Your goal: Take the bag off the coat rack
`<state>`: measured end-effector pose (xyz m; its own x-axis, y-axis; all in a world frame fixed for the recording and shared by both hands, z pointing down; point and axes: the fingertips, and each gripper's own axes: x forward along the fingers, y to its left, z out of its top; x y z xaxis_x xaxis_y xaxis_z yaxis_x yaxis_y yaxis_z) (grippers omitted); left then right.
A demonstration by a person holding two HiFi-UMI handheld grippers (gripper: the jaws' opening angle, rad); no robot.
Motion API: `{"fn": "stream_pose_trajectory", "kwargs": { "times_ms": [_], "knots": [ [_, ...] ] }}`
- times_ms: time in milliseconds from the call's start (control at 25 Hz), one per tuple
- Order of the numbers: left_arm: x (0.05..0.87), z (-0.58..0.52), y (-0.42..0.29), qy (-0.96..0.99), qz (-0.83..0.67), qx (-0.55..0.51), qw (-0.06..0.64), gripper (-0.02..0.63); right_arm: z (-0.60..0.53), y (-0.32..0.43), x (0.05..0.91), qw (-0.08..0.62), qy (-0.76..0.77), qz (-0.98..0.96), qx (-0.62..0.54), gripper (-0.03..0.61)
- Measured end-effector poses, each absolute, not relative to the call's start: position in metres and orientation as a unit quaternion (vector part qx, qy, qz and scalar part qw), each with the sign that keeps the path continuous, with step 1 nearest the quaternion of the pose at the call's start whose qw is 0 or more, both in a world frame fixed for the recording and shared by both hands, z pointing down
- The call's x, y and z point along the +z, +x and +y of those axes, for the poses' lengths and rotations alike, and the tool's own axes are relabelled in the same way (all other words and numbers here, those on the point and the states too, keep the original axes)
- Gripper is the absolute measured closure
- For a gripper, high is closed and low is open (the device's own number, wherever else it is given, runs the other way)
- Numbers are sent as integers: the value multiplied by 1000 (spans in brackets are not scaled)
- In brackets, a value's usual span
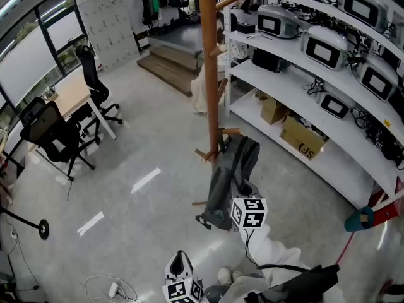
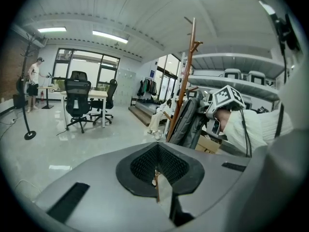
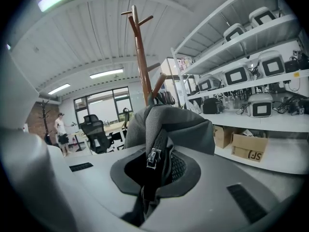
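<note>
A grey bag (image 1: 230,175) hangs low on the brown wooden coat rack (image 1: 208,74), by its lower pegs. My right gripper (image 1: 243,196) is at the bag's lower part, its marker cube just below. In the right gripper view the gripper (image 3: 155,178) is shut on a zippered edge of the bag (image 3: 181,124), with the zip pull between the jaws and the rack pole (image 3: 141,57) rising behind. My left gripper (image 1: 180,267) hangs back near the bottom edge, shut and empty (image 2: 157,180). From there the bag (image 2: 186,122) and rack (image 2: 187,66) stand ahead.
White shelves (image 1: 297,87) with grey appliances and cardboard boxes (image 1: 302,137) run close on the right of the rack. Office chairs (image 1: 53,137) and a desk (image 1: 72,93) stand at the left, wooden steps (image 1: 173,65) behind. A person (image 2: 34,81) stands far off.
</note>
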<state>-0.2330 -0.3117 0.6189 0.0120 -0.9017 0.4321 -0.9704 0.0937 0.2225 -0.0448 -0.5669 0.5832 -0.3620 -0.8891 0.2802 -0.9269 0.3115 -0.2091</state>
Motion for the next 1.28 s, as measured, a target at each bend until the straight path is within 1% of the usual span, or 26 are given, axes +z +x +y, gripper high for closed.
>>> {"fn": "stream_pose_trajectory", "kwargs": {
  "times_ms": [280, 760, 1000, 1280],
  "knots": [
    [594, -342, -190, 728, -653, 66, 197, 612, -562, -37, 555, 32, 563, -811, 160, 554],
    [570, -353, -154, 762, -624, 51, 165, 612, -542, -10, 498, -17, 565, -812, 142, 554],
    [552, -359, -130, 784, -605, 47, 132, 612, -518, 14, 488, -29, 566, -809, 154, 554],
    [539, -352, -90, 808, -576, 43, 116, 612, -473, 37, 497, -21, 565, -809, 163, 554]
  ]
}}
